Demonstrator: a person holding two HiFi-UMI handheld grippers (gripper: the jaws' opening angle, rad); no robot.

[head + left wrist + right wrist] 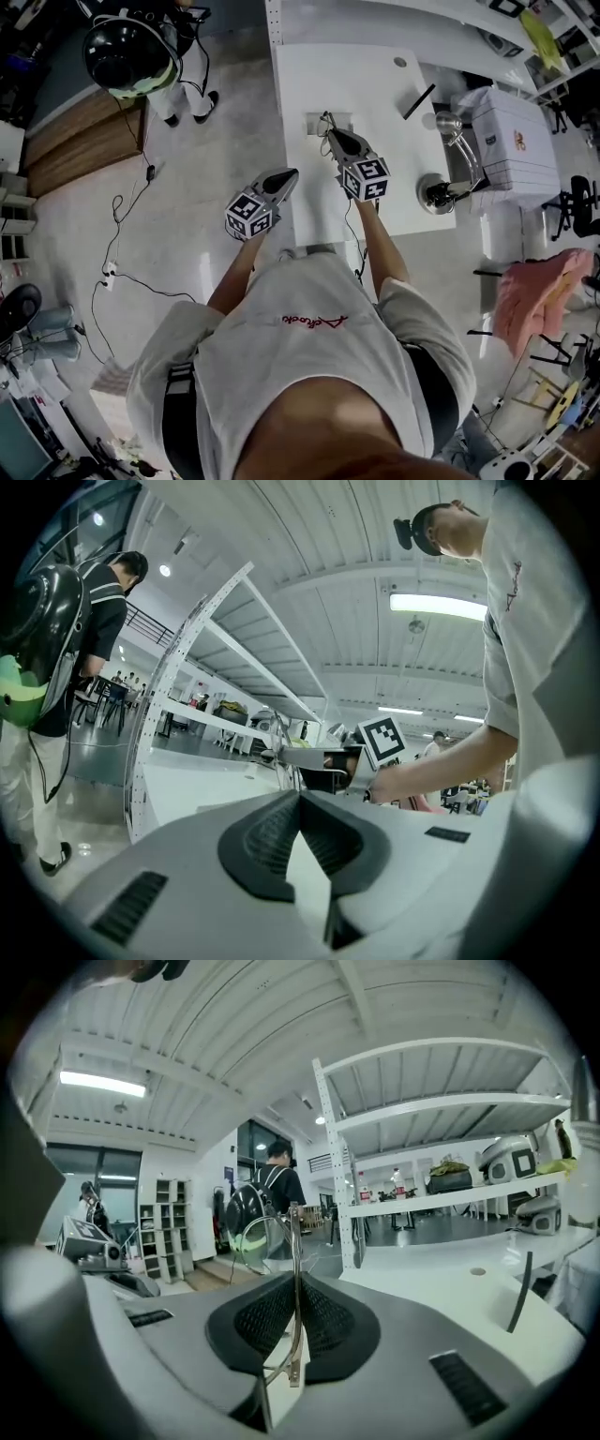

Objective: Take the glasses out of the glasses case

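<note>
My right gripper point(330, 136) is held over the white table point(319, 75), shut on a pair of thin metal-framed glasses point(265, 1239). In the right gripper view point(296, 1281) the frame stands on edge between the pads and a round lens sticks out past the tips. Just beyond the tips, a pale rectangular glasses case point(316, 121) lies on the table. My left gripper point(289, 175) hovers off the table's left edge, jaws closed together with nothing between them point(300, 797). The left gripper view shows the right gripper's marker cube point(382, 740).
A black stick point(419, 101) lies on the table to the right. A metal desk lamp point(442, 190) and a white box point(511, 136) stand further right. A person with a black backpack point(131, 52) stands on the floor at far left, with cables point(117, 272) nearby.
</note>
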